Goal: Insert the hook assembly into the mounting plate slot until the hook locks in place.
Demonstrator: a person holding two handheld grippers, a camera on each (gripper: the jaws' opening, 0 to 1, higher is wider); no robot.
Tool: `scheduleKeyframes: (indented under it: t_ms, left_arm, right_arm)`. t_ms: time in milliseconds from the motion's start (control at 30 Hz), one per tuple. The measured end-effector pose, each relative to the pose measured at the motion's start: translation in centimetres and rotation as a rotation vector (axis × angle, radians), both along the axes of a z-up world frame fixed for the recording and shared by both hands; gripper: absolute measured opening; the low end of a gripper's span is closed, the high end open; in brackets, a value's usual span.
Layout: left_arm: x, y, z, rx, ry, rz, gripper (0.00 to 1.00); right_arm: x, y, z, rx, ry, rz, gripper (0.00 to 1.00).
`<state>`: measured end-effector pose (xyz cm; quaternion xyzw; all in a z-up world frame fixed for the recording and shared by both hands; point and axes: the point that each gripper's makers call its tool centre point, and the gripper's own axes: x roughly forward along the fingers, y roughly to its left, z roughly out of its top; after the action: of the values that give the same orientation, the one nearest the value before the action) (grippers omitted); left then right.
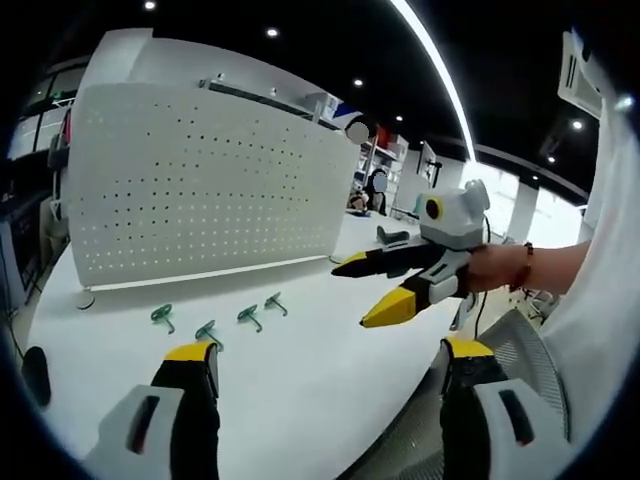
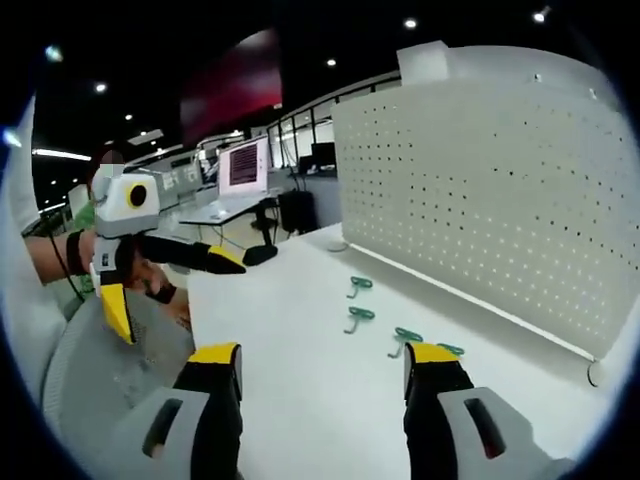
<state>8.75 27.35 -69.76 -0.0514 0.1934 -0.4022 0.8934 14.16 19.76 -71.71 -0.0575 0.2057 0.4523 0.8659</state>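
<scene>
A white perforated mounting plate (image 1: pixel 200 180) stands upright on the white table (image 1: pixel 320 400). In front of it lie several small green hooks (image 1: pixel 207 331) in a loose row. My left gripper (image 1: pixel 330 355) is open above the table, near the hooks, with nothing between its jaws. My right gripper (image 1: pixel 355 295) comes in from the right in a person's hand, open and empty, above the table's edge. In the right gripper view the plate (image 2: pixel 480 190) is at the right, and the hooks (image 2: pixel 358 316) lie beyond my open right gripper (image 2: pixel 322 355). The left gripper (image 2: pixel 175 290) hangs open at the left.
The plate rests on a round foot (image 1: pixel 85 298). A small black object (image 1: pixel 36 375) lies at the table's left edge. A grey mesh chair (image 1: pixel 520 340) sits below the near edge. Behind are a monitor (image 2: pixel 243 165) and a dark chair (image 2: pixel 295 210).
</scene>
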Motion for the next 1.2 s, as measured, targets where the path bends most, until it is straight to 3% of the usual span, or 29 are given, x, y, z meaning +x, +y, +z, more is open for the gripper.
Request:
scheduleKeyframes:
  t_ms: [567, 733, 1200]
  left_arm:
    - [-0.1, 0.1, -0.1, -0.004, -0.005, 0.01, 0.94]
    - [-0.2, 0.0, -0.1, -0.008, -0.008, 0.006, 0.94]
    - [0.2, 0.7, -0.4, -0.023, -0.011, 0.017, 0.94]
  right_arm:
    - [1.9, 1.9, -0.3, 0.013, 0.031, 0.027, 0.63]
    - [2.6, 2.1, -0.5, 0.018, 0.066, 0.032, 0.63]
    - [4.2, 2.9, -0.2, -0.028, 0.044, 0.055, 0.63]
